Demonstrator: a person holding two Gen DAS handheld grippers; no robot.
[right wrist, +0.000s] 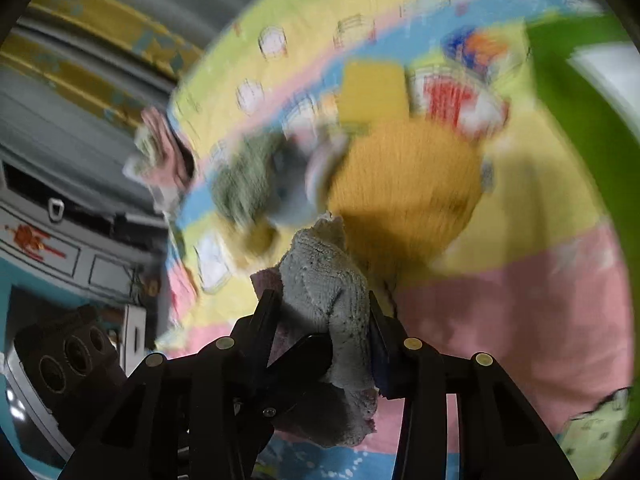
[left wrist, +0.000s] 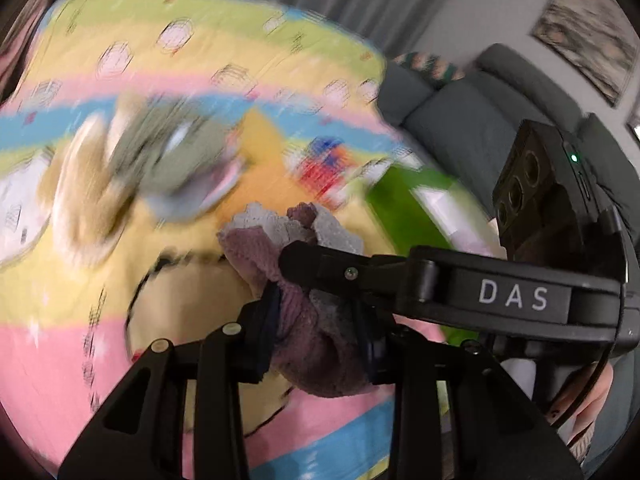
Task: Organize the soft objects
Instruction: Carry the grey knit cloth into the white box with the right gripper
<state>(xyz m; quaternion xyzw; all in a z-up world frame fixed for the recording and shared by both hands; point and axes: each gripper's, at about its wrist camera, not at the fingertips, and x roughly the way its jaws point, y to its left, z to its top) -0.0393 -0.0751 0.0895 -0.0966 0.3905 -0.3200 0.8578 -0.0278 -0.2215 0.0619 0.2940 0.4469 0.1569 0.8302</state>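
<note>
Both grippers hold the same small knitted cloth, purple and grey, above a colourful bedspread. In the left wrist view my left gripper (left wrist: 320, 320) is shut on the purple part of the cloth (left wrist: 304, 328), and the right gripper's finger (left wrist: 320, 264) reaches in from the right and pinches its top. In the right wrist view my right gripper (right wrist: 324, 320) is shut on the grey part of the cloth (right wrist: 324, 288). A blurred pile of soft items, green-grey, blue and beige, (left wrist: 160, 168) lies further back on the bed; it also shows in the right wrist view (right wrist: 272, 184).
The bedspread (left wrist: 200, 40) has yellow, pink, blue and green bands. A bright green item (left wrist: 412, 204) lies at its right edge. A grey sofa (left wrist: 460, 120) stands behind. A grey cabinet (right wrist: 60, 248) is at the left in the right wrist view. Both views are motion-blurred.
</note>
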